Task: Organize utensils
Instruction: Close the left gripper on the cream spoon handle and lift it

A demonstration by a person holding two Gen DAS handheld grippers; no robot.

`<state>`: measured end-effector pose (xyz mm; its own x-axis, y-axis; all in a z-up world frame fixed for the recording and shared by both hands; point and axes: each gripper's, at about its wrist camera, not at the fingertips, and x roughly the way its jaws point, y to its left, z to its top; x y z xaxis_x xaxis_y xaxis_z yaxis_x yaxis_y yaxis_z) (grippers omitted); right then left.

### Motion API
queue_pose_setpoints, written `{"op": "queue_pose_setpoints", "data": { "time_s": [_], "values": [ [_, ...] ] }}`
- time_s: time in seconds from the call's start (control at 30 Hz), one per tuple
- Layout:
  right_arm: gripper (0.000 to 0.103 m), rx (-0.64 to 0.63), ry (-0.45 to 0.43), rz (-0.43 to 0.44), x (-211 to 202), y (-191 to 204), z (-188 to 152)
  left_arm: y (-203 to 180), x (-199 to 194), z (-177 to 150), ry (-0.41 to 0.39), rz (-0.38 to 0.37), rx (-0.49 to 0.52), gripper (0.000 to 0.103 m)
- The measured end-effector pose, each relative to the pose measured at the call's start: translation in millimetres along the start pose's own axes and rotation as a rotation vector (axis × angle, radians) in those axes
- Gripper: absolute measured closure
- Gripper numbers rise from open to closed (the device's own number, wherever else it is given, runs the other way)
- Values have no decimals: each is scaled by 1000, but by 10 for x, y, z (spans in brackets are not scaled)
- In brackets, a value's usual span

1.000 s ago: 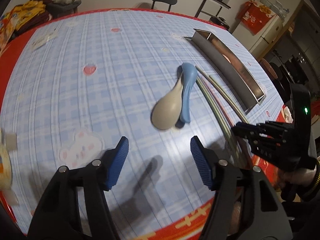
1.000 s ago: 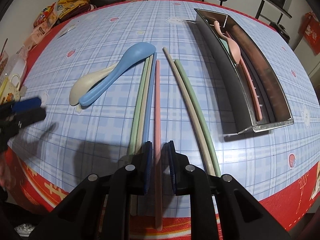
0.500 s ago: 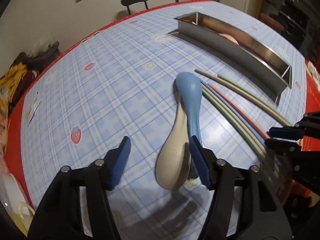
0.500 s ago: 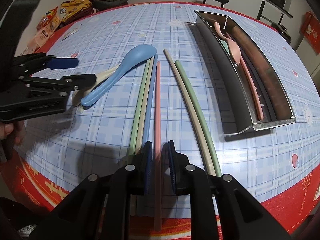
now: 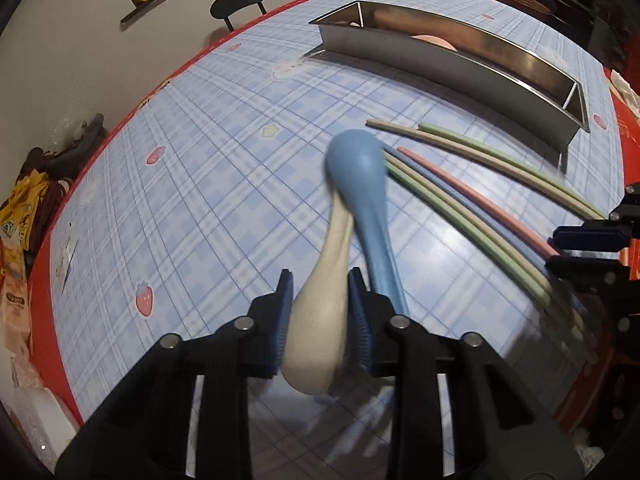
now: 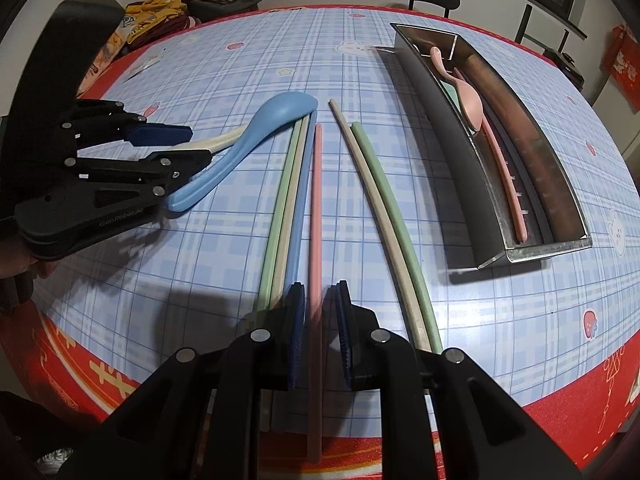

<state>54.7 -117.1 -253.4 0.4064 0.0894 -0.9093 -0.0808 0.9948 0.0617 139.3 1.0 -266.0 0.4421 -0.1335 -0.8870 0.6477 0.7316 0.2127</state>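
Spoons and chopsticks lie on your blue checked table (image 6: 500, 328), and some are already in the metal tray (image 6: 532, 254) on the far right. Your left gripper (image 5: 318, 316) has just been closing, and its blue pads now sit on both sides of the cream spoon (image 5: 320, 320). They look like they squeeze its bowl end. The blue spoon (image 5: 368, 200) lies across the cream one, just to the right of your left gripper, and it looks blurry.

Your right gripper (image 6: 319, 332) has its two pads close together, one on each side of the pink chopstick (image 6: 316, 200). There is a thin gap next to the stick, so you cannot tell if the pads really pinch it. The near end of that stick reaches past the table's red edge.

Just left of the pink stick lie a blue chopstick (image 6: 302, 188), a cream one and a green one, side by side. To the right lies another pair (image 6: 380, 184), cream and green, touching each other. Inside the tray rest a pink spoon (image 6: 468, 100) and one more pink stick.
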Motion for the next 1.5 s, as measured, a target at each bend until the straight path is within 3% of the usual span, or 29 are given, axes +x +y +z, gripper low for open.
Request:
{"op": "queue_pose_setpoints", "data": {
  "time_s": [0.33,0.5,1.33,1.4,1.43,1.5],
  "values": [
    [86,7,2,4,6,-11,-1,411,-145,-399,32,-194,-286,74],
    [86,11,-4,4,6,-7,-7,486,-206,-627,54,-235,-367,73],
    [86,-2,-1,-2,15,2,5,397,-3,-291,25,-150,-268,71],
    [86,-2,-2,-3,13,5,3,410,-10,-312,19,-142,-274,76],
    [86,-2,-1,-3,13,4,2,437,-11,-322,21,-137,-289,85],
    [86,-1,-2,-1,12,4,0,496,-24,-368,20,-176,-331,85]
  ]
}}
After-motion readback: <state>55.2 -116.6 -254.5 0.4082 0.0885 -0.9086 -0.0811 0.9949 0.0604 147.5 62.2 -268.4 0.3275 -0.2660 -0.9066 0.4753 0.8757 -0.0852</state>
